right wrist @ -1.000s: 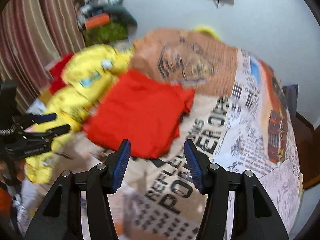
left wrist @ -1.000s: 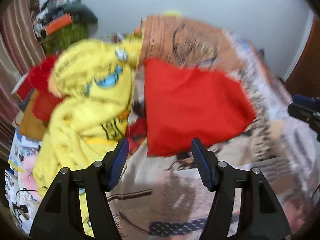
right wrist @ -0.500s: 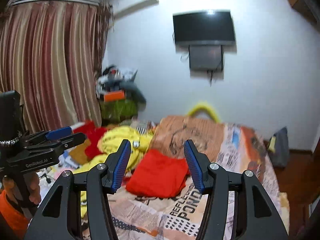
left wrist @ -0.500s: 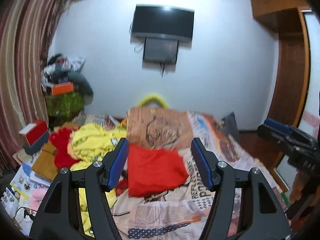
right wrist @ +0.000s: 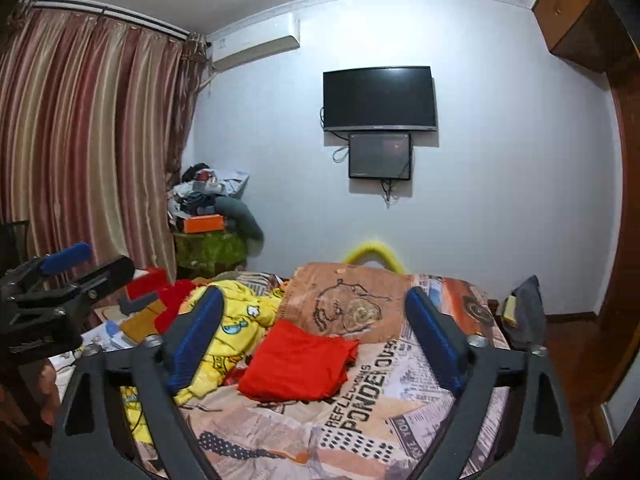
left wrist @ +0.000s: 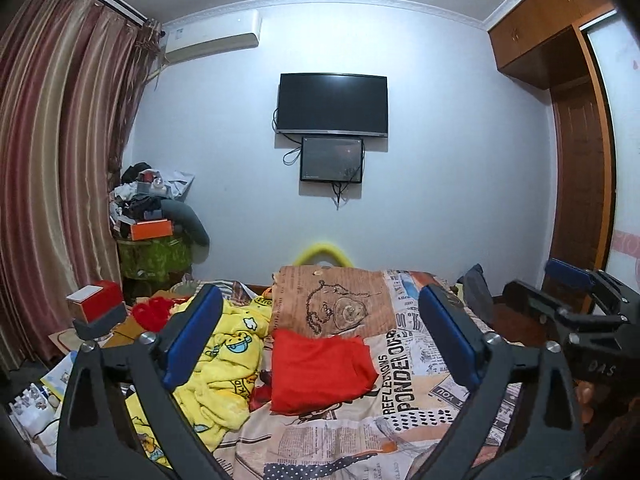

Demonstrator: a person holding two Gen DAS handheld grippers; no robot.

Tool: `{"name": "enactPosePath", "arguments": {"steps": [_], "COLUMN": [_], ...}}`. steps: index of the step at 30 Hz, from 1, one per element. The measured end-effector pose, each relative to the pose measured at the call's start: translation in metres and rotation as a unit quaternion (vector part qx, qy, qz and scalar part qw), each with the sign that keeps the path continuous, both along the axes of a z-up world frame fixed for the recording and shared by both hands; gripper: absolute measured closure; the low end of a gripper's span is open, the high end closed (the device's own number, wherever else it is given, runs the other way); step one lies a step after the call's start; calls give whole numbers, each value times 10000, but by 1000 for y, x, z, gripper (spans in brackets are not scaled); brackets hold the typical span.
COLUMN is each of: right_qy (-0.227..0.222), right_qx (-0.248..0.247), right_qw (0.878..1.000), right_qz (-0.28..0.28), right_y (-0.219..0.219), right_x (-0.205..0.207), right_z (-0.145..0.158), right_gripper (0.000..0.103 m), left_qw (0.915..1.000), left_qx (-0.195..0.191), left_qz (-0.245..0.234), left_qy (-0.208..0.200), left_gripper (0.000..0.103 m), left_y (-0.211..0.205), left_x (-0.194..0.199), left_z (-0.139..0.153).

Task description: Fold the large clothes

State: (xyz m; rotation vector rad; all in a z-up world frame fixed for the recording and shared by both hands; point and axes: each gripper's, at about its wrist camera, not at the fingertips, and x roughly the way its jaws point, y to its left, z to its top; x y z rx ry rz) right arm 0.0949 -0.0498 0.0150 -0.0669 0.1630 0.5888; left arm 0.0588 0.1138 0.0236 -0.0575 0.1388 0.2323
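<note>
- Pale walls close the bedroom, with a dark television (left wrist: 333,105) mounted over a smaller screen (left wrist: 331,159), striped curtains (left wrist: 52,184) along one side and a bed (right wrist: 436,364) under a newspaper-print cover filling the foreground.
- Much of the bed's near edge is hidden behind the black gripper frames, and the clutter heaped in the far corner by the curtains is too jumbled to sort out.
- A second ago both cameras looked down, blurred, close over the clothes; now they are raised and level, sharp, taking in the whole room.
- The folded red garment (left wrist: 318,368) lies as a flat, roughly square packet in the middle of the bed, its far edge touching a brown printed blanket (left wrist: 336,304).
- A crumpled yellow cartoon-print garment (left wrist: 224,364) sprawls just beside the red one, toward the bed's curtain-side edge, unfolded.
- The left hand-held gripper (left wrist: 320,344) is spread wide and holds nothing, well apart from the cloth.
- The right hand-held gripper (right wrist: 312,340) is likewise spread wide and bare.
</note>
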Motion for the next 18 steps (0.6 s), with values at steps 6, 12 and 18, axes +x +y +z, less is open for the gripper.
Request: {"name": "enactPosePath", "arguments": {"steps": [6, 12, 18], "right_qy": [-99, -18, -3], "right_qx": [12, 10, 11], "right_qw": [9998, 9998, 9998], "right_qz": [-187, -188, -178], "right_y": [-4, -6, -8], "right_x": [-6, -8, -10], "right_z": [-2, -5, -8], "right_gripper": [0, 0, 0], "left_qw": [10000, 9998, 9998], "left_qx": [26, 91, 92], "left_qz": [47, 113, 126], "left_qy": [81, 101, 123], "left_gripper": [1, 1, 1], "left_y": [-3, -6, -7], "left_x": [-2, -5, -6], "left_z": [-6, -10, -13]}}
